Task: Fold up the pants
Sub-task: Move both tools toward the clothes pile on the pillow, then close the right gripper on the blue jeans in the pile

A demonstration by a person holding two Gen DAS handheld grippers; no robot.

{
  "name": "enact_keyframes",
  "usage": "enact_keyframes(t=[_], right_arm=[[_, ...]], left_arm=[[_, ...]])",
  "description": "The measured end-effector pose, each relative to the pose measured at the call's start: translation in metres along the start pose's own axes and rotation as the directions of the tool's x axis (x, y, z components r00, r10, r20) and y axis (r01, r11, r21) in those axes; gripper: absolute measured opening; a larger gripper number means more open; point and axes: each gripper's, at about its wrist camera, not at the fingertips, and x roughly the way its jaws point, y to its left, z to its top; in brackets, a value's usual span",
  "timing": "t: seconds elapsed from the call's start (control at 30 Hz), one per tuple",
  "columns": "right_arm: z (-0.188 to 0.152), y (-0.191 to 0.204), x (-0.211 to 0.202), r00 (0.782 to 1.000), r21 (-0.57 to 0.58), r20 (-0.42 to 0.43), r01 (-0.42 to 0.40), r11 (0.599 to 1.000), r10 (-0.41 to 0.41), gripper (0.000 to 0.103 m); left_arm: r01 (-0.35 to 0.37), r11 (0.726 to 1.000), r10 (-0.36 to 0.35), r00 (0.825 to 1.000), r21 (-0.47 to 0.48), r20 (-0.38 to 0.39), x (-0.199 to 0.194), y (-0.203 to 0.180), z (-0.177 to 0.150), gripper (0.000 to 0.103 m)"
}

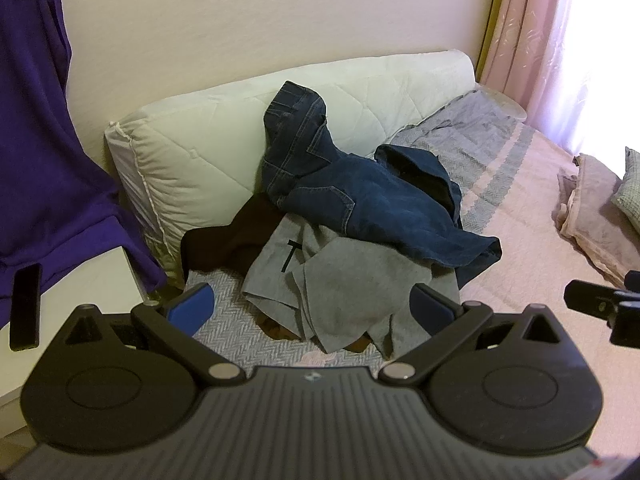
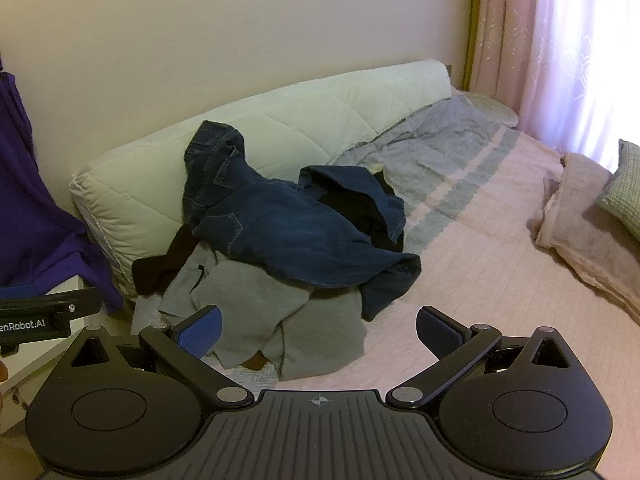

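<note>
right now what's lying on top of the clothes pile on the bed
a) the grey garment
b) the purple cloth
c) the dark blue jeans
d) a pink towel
c: the dark blue jeans are draped over the grey garment and a black garment, with their upper part leaning against the white cushion; both grippers, left and right, are open and holding nothing.

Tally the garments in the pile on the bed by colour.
Dark blue denim jeans: 1, on top, one end propped against the cream quilted cushion.
Grey jersey garment: 1, under the jeans.
Black fabric garment: at least 1, partly buried; black also shows beside the jeans, same piece or not I cannot tell.
Total: 3 visible.
</note>
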Motion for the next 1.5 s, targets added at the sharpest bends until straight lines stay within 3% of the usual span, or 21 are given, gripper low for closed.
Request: enact_keyframes(t=[0.27, 0.4, 0.53, 0.7, 1.1, 1.5], right_arm=[[0.006, -0.018, -0.004, 0.992, -0.097, 0.059, -0.102, 0.99, 0.108, 0.101], [0.003, -0.017, -0.001, 0.984, -0.182, 0.088, -0.135, 0.974, 0.153, 0.101], [0.001, -0.017, 0.005, 0.98, -0.175, 0.086, -0.165, 0.971, 0.182, 0.101], [0.003, -0.008, 0.019, 0.982, -0.172, 0.096, -0.143, 0.975, 0.161, 0.101], [0.041, 0.056, 0.086, 0.994, -0.213, 0.089, -0.039, 0.976, 0.059, 0.101], [0.056, 0.106, 0.168, 0.999, -0.37, 0.017, -0.035, 0.929, 0.045, 0.101]], left_arm=[[-0.028, 0.999, 0.028, 1.0, -0.023, 0.004, -0.003, -0.006, -0.001, 0.103], [-0.075, 0.997, 0.076, 0.997, -0.019, 0.004, -0.003, -0.004, -0.005, 0.103], [-0.104, 0.994, 0.104, 0.995, -0.036, -0.007, -0.001, 0.005, -0.009, 0.103], [-0.088, 0.996, 0.088, 0.996, -0.029, -0.009, 0.015, 0.021, -0.004, 0.102], [0.049, 0.995, -0.049, 0.999, 0.091, 0.0, 0.091, 0.073, 0.037, 0.102], [0.052, 0.983, -0.058, 0.998, 0.179, 0.025, 0.163, 0.131, 0.058, 0.102]])
